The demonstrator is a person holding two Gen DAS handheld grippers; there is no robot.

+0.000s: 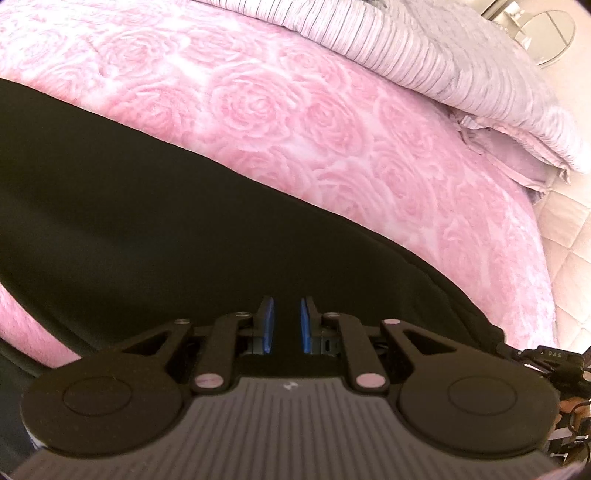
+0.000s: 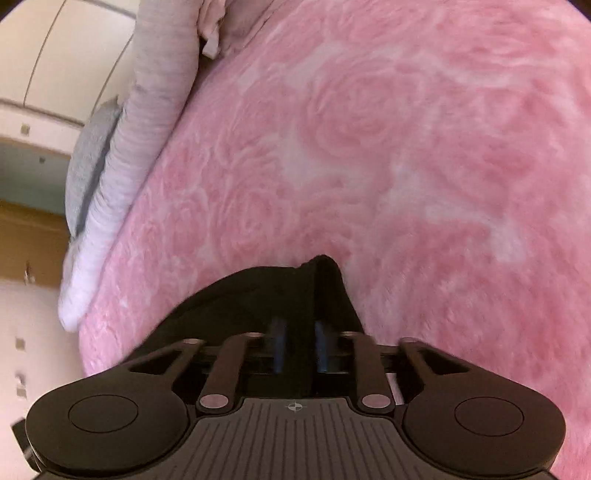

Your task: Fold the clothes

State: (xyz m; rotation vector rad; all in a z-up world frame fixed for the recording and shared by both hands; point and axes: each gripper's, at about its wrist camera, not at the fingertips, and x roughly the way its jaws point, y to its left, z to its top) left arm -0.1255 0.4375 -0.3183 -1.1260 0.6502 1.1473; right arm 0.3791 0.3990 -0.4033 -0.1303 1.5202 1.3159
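Two pairs of tongs show, each seen from its own camera. The left gripper (image 1: 287,323) has its blue pads (image 1: 266,325) drawn close with a narrow gap between them, and dark cloth fills that gap; whether the pads actually press on it is hard to make out, since black fabric and black fingers merge there. The right gripper (image 2: 299,345) is closed down on a bunched corner of the black garment (image 2: 258,295), whose fold rises in a peak just past the fingertips; the pads themselves are blurred.

In the left wrist view the same black, smooth-fabric garment (image 1: 147,206) lies as a wide flat band across the pink bedspread with a raised rose pattern (image 1: 280,110), running out of view at the left edge and under the gripper body.

Beyond it, at the far side of the bed, sits a heap of pale striped bedding (image 1: 424,51), its upper part cut off. A round glass-topped table (image 1: 546,33) is partly visible in the corner, washed out by light. A cream quilted surface (image 1: 569,236) shows beside the bed.
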